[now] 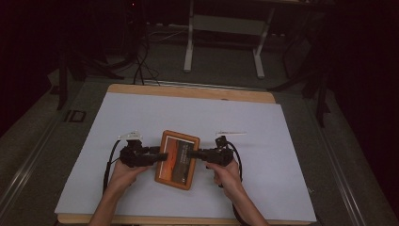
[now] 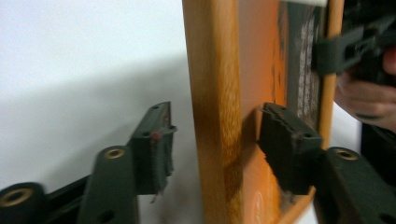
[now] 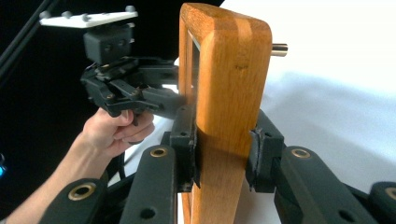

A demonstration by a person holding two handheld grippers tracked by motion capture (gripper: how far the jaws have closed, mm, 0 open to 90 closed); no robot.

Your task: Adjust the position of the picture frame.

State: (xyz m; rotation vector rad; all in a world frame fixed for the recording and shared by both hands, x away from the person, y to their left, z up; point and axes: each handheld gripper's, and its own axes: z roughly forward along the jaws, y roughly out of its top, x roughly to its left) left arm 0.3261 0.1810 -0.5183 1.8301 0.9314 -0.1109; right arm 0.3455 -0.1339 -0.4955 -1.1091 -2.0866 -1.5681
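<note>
Frame (image 1: 178,159) near the table's front edge: your right gripper (image 3: 223,154) clamps its side, left gripper (image 2: 212,140) straddles unclenched; close it next.

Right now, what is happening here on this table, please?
A person holds a wooden picture frame between two grippers over the white table cover. The right gripper is shut on the frame's right side. The left gripper straddles the left side with its jaws apart, not clamped.
</note>
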